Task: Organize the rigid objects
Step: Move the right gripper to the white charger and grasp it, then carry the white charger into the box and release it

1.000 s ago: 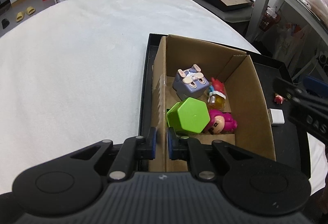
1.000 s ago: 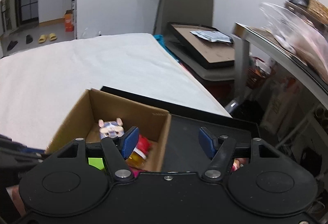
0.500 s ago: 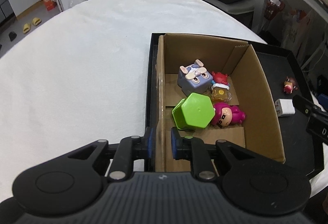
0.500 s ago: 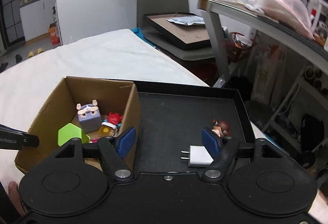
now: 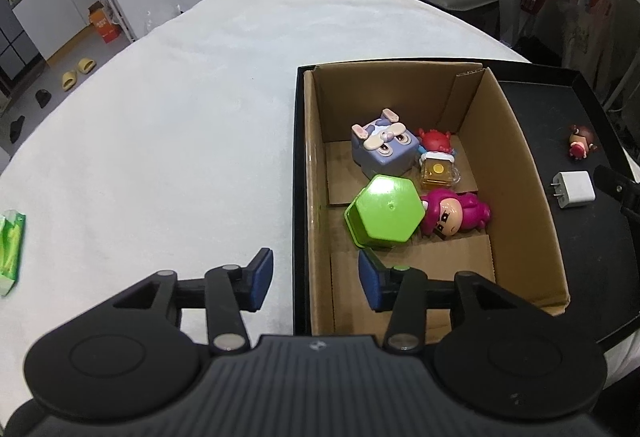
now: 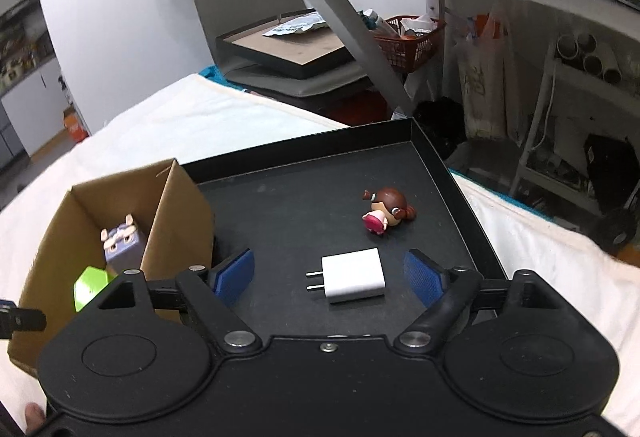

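One cardboard box [image 5: 516, 173] stands in the left part of one black tray [image 6: 304, 205], and the tray lies on a white bed [image 5: 160, 141]. Inside the box there are five toys: one purple cube with rabbit ears [image 5: 384, 146], one red crab figure [image 5: 435, 139], one small amber mug [image 5: 438, 173], one green hexagonal container [image 5: 386, 211] and one pink doll [image 5: 456, 212] lying on its side. The green container touches the pink doll. Outside the box, on the bare tray floor, lie two things: one white charger plug [image 6: 354, 280] and one small brown-haired doll [image 6: 386, 209], apart from each other.

The left gripper [image 5: 316, 279] is open at medium width and holds nothing; the left wall of the box stands between its two fingers, one finger over the bed and one inside the box. The right gripper [image 6: 330, 277] is spread wide and empty, with the charger lying between its blue pads [image 6: 236, 273], touching neither.

Only the left wrist view shows all five toys and one green packet [image 5: 10, 249] at the bed's edge. The right wrist view shows just the cube and a part of the green container in the box, but it shows the charger's prongs and the whole right side of the tray clearly.
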### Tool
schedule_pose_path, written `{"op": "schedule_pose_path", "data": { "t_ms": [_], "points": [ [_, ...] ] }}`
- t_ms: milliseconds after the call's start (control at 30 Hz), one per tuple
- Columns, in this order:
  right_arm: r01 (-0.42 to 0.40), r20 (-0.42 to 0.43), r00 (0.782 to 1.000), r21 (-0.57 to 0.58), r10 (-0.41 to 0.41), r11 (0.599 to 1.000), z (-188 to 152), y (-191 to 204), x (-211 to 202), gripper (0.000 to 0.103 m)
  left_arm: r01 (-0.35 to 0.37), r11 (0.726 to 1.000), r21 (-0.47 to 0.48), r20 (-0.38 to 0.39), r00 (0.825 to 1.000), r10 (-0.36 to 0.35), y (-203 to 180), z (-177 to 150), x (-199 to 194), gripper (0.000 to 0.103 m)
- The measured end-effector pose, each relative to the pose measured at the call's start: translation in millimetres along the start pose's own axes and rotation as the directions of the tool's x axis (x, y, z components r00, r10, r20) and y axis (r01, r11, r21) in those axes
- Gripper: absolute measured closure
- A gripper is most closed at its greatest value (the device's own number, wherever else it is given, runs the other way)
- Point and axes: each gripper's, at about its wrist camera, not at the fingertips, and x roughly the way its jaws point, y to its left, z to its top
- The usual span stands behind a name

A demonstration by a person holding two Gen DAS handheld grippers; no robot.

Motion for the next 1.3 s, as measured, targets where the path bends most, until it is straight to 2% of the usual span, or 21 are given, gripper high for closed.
{"op": "schedule_pose_path", "data": {
  "t_ms": [367,733,933,1033,1100,1167,1300],
  "points": [
    [-0.031,-0.038,0.999,0.073,0.034,0.997,-1,-18,22,0.021,-0.086,0.996,-0.007,-0.012,0.996,0.086,-10,11,2,0.057],
    [-0.010,-0.180,0.984,0.034,0.016,0.999,-9,-14,62,0.022,-0.135,0.991,0.003,-0.029,0.990,0.135,-21,28,11,0.057],
    [0.002,-0.224,0.975,0.009,0.000,1.000,-14,-11,74,0.021,-0.155,0.988,0.000,-0.037,0.987,0.155,-22,30,11,0.057],
    [0.024,-0.220,0.975,-0.021,-0.028,0.999,-13,-8,78,0.020,-0.160,0.987,0.006,-0.034,0.986,0.160,-24,30,9,0.057],
    [0.038,-0.212,0.976,-0.050,-0.048,0.998,-13,-5,81,0.023,-0.162,0.987,0.013,-0.030,0.986,0.163,-27,30,8,0.057],
    [0.055,-0.195,0.978,-0.083,-0.070,0.995,-15,-2,79,0.042,-0.164,0.986,0.015,-0.028,0.986,0.164,-28,29,6,0.057],
    [0.039,-0.191,0.980,-0.045,-0.047,0.998,-13,-8,75,0.042,-0.163,0.987,0.012,-0.025,0.986,0.163,-28,27,3,0.057]
  ]
}}
